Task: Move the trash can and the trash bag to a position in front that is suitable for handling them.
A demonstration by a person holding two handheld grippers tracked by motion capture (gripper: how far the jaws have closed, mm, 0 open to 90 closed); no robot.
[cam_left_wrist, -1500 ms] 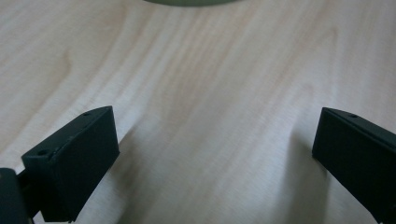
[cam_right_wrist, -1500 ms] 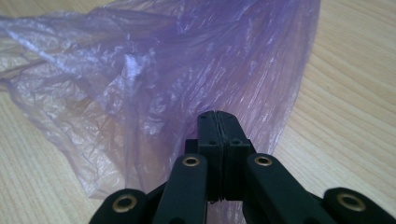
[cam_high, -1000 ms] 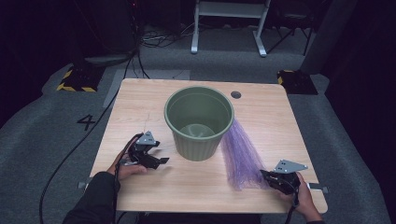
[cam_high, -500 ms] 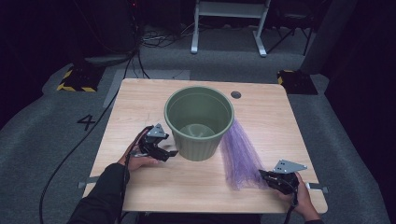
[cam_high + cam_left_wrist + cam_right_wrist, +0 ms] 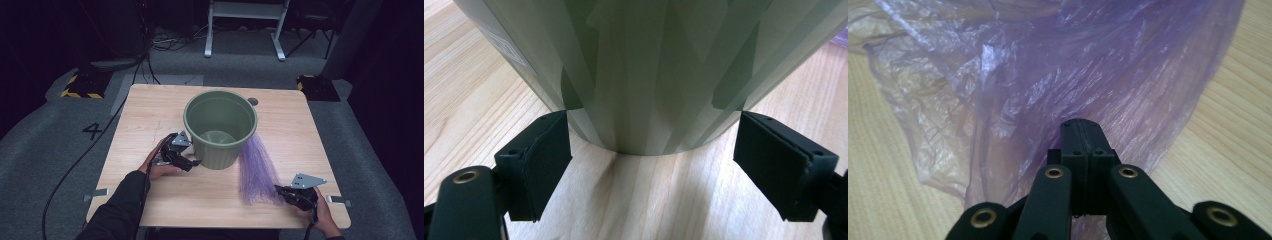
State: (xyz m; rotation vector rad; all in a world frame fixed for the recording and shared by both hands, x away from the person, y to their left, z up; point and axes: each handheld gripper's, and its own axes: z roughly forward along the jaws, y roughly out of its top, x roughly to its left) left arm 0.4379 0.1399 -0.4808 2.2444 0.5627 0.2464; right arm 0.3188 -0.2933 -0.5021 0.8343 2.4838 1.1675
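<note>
Pinching the purple bag [image 5: 1058, 75] near its lower end, the right tool [image 5: 295, 194] is clenched on the film to lift it. The left tool [image 5: 651, 165] stands released, jaws spread around the green bin's [image 5: 220, 127] base — apparently to steady it mid-surface [image 5: 150, 107].

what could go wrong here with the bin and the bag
The left gripper stands open around the foot of the green bin; closing so low on its tapered wall might slip or tip it. The right gripper is shut on the thin purple bag, which may tear if pulled hard.
</note>
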